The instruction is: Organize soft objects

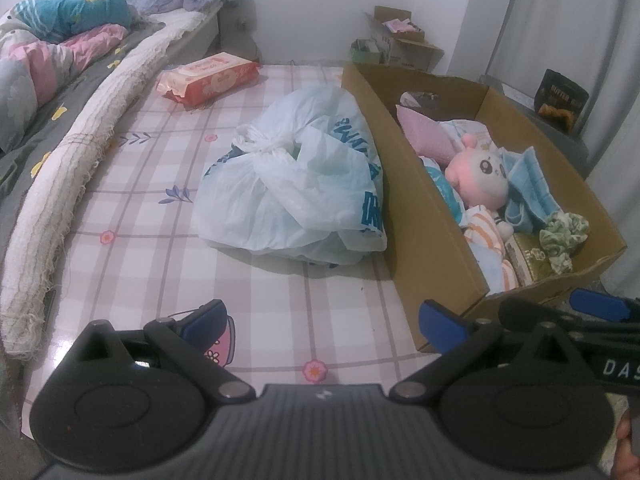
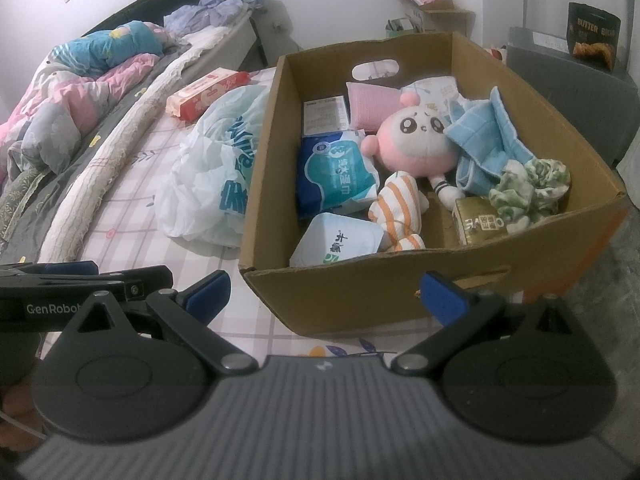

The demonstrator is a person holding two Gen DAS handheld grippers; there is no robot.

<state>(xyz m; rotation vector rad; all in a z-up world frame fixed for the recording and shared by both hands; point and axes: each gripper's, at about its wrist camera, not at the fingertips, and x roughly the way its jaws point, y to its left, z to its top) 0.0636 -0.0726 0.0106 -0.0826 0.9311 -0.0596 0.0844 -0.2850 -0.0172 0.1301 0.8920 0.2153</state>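
Both the left gripper (image 1: pixel 324 322) and right gripper (image 2: pixel 324 290) stood wide and empty; the box (image 2: pixel 360 300) already held the pink plush toy (image 2: pixel 416 140), apparently gathered for sorting.

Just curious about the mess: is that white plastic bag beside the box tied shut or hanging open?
Tied shut. The plastic bag has its handles knotted together on top, and it lies slumped on the checked sheet against the cardboard box.

Home bedroom. Bed (image 1: pixel 132 184) with checked floral sheet, crumpled duvet (image 2: pixel 76 108), dark headboard (image 2: pixel 160 0). Cardboard boxes (image 1: pixel 404 40) against white wall, curtain (image 1: pixel 580 20) at right.
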